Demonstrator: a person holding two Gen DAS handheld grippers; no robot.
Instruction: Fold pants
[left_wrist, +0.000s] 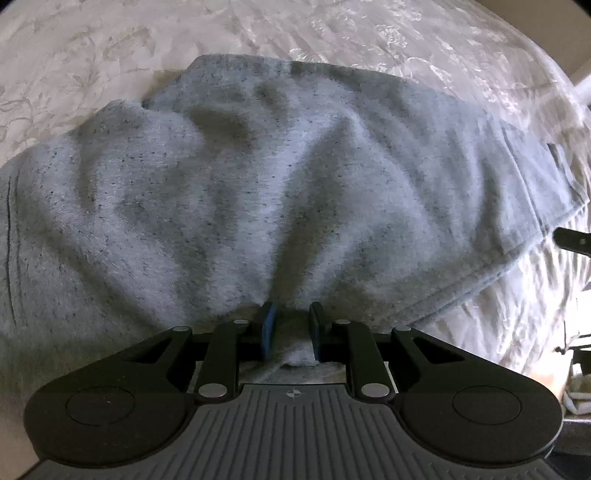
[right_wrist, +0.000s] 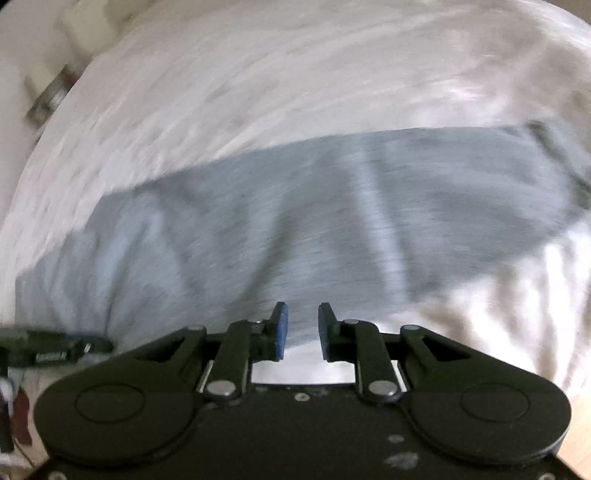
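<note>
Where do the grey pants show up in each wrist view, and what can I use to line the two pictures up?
Left wrist: pants fill the middle and left, with a bunched fold between the left gripper pads.
Right wrist: pants form a blurred grey band across the middle, beyond the right gripper, whose pads hold nothing.
Shared landmark: the pale patterned bedspread under the pants.

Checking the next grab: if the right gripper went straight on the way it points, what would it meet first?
Most likely the grey pants, which fill the view straight ahead of the right gripper; its jaws stand apart with nothing between them. The frame is blurred, so depth is uncertain.
</note>
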